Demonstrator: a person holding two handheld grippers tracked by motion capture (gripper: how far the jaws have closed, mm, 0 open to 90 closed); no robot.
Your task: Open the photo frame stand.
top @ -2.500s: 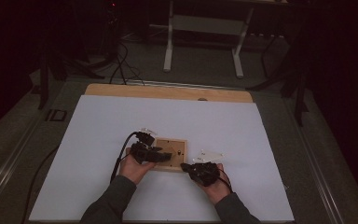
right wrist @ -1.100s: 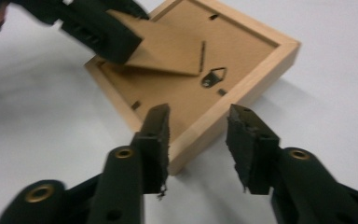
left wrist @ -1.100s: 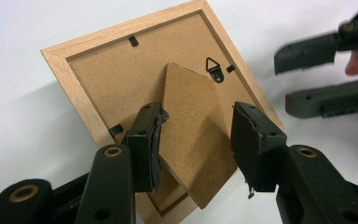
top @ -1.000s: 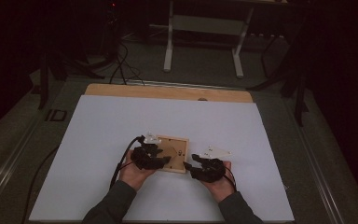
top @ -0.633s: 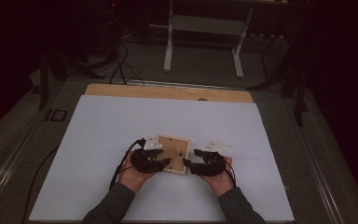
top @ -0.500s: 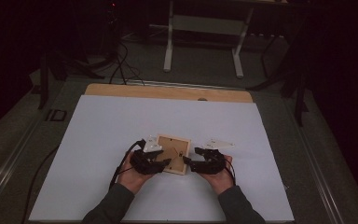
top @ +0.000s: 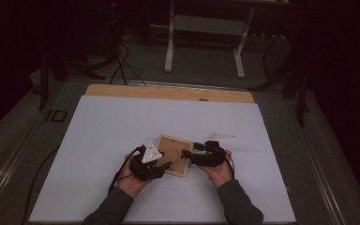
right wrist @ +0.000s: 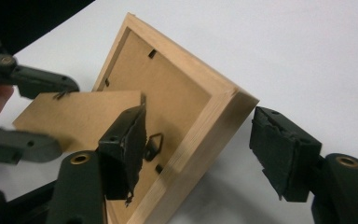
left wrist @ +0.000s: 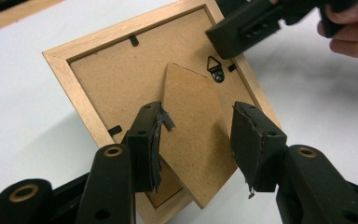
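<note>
Picture frame (top: 173, 155): a small wooden frame, back side up, positioned near the front centre of the white table (top: 122, 122) between the two grippers. It is tilted, with one corner raised off the surface. The fibreboard backing carries a fold-out easel stand (left wrist: 193, 135) and a small metal hanging loop (left wrist: 216, 69).

Left gripper (left wrist: 200, 140): jaws spread, one on each side of the easel stand. The left gripper view shows the stand lifted away from the backing and lying between the jaws; contact with either pad cannot be confirmed.

Right gripper (right wrist: 205, 144): jaws spread, straddling the frame's corner edge. One jaw sits over the backing near the hanging loop; the other is clear of the outer wood edge, with a visible gap.

Each gripper is held in a hand at the near table edge.
</note>
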